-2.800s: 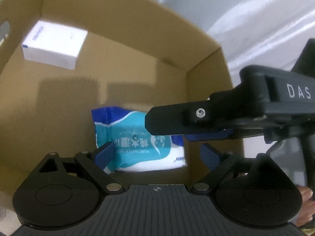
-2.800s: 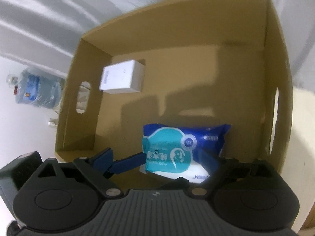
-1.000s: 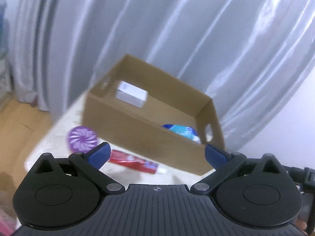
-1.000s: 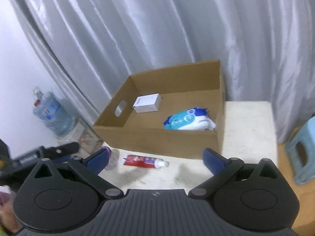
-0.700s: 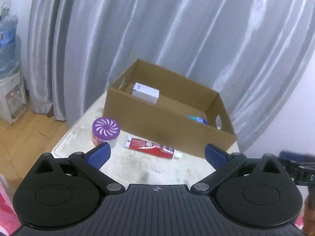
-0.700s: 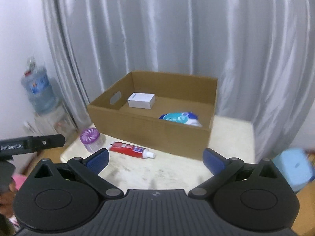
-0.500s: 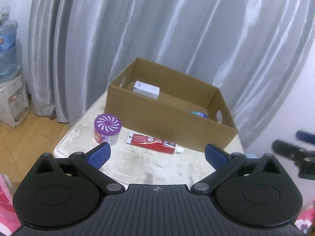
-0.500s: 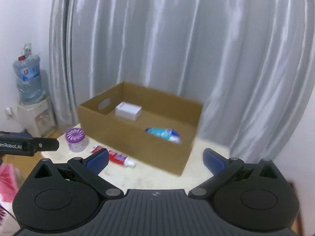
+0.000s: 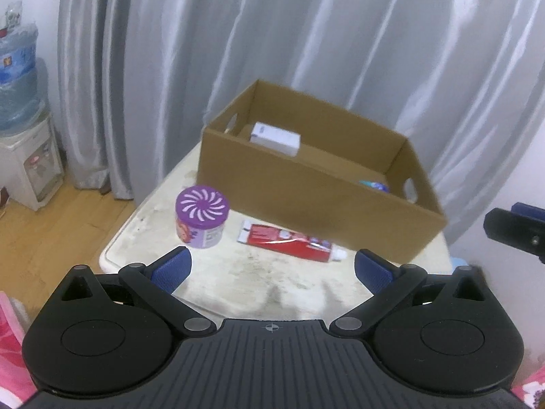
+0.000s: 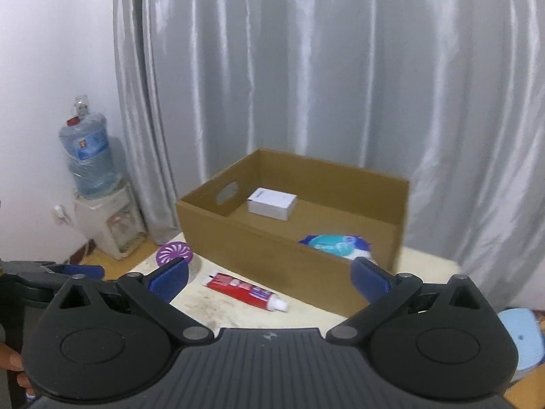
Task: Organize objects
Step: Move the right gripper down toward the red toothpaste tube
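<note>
An open cardboard box (image 9: 316, 184) (image 10: 272, 248) stands on a white table (image 9: 259, 283). Inside it lie a small white box (image 9: 275, 138) (image 10: 271, 203) and a blue wipes pack (image 10: 335, 244), of which only a corner (image 9: 374, 185) shows in the left wrist view. In front of the box, on the table, lie a red toothpaste tube (image 9: 291, 241) (image 10: 245, 290) and a purple-lidded round can (image 9: 201, 215) (image 10: 174, 253). My left gripper (image 9: 272, 269) and right gripper (image 10: 269, 274) are both open, empty, and held back from the table.
Grey curtains (image 10: 306, 85) hang behind the table. A water dispenser (image 10: 102, 218) (image 9: 24, 156) with a blue bottle stands at the left on the wood floor. A light blue stool (image 10: 521, 327) sits low at the right. Pink patterned fabric (image 9: 10, 341) shows at the lower left.
Both grippers pulled up and back out of the box, leaving the wipes pack inside. They now hang far from the table, and both views take in the whole scene.
</note>
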A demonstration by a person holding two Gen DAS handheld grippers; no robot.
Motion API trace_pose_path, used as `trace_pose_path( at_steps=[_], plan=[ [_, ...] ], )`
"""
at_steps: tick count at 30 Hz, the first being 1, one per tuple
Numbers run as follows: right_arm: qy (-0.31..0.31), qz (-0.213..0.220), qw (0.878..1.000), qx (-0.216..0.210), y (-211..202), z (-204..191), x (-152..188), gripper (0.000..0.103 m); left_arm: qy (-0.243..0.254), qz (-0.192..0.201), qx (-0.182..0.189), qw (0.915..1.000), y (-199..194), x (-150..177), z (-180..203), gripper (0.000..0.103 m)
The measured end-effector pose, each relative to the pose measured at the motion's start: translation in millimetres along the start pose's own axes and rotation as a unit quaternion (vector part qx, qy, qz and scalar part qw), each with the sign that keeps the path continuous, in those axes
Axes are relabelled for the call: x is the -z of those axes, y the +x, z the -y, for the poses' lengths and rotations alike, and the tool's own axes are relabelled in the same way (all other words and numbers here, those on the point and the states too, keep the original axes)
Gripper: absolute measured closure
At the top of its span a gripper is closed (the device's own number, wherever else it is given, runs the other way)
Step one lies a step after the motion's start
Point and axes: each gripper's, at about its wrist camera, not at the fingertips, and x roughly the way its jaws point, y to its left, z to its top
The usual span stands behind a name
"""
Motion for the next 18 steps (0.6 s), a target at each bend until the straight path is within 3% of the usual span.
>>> trace_pose_path(
  at_steps=[7, 14, 18],
  plan=[
    [-0.033, -0.068, 0.997, -0.030, 52.3, -0.3, -1.7, 0.000, 0.009, -0.025, -0.033, 0.9991, 35.5, -12.5, -7.5, 0.001],
    [-0.020, -0.140, 0.987, -0.075, 106.7, 3.5, 16.9, 0.000, 0.015, -0.041, -0.027, 0.9987, 70.2, -21.3, -3.1, 0.001],
    [-0.020, -0.155, 0.984, -0.089, 132.3, 3.4, 24.2, 0.000, 0.026, -0.035, -0.014, 0.9990, 85.3, -26.9, 4.6, 0.003]
  ],
)
